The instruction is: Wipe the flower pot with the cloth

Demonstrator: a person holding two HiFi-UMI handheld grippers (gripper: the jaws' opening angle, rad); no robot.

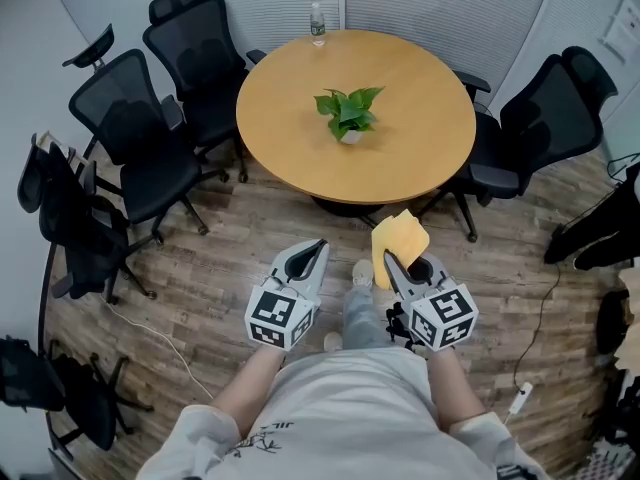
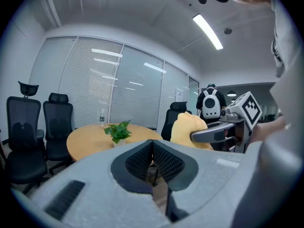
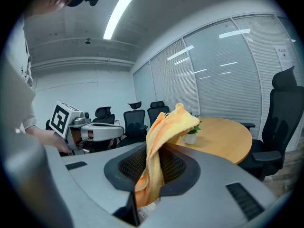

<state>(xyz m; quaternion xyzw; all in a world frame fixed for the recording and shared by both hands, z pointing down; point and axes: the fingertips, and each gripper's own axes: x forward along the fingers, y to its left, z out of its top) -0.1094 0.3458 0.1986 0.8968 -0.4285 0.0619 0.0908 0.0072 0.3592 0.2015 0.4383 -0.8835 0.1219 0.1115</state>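
A small white flower pot (image 1: pixel 350 136) with a green leafy plant stands near the middle of the round wooden table (image 1: pixel 420 158); it also shows in the left gripper view as the flower pot (image 2: pixel 116 143) and in the right gripper view as the flower pot (image 3: pixel 191 138). My right gripper (image 1: pixel 391 259) is shut on a yellow cloth (image 1: pixel 398 241), which sticks up between its jaws as the cloth (image 3: pixel 159 141). My left gripper (image 1: pixel 321 246) is shut and holds nothing. Both grippers hover over the floor, short of the table's near edge.
Black office chairs (image 1: pixel 140 138) crowd the left of the table, and others (image 1: pixel 540 128) stand at its right. A clear water bottle (image 1: pixel 318 23) stands at the table's far edge. Cables (image 1: pixel 150 333) lie on the wooden floor. Blinds cover the glass wall behind.
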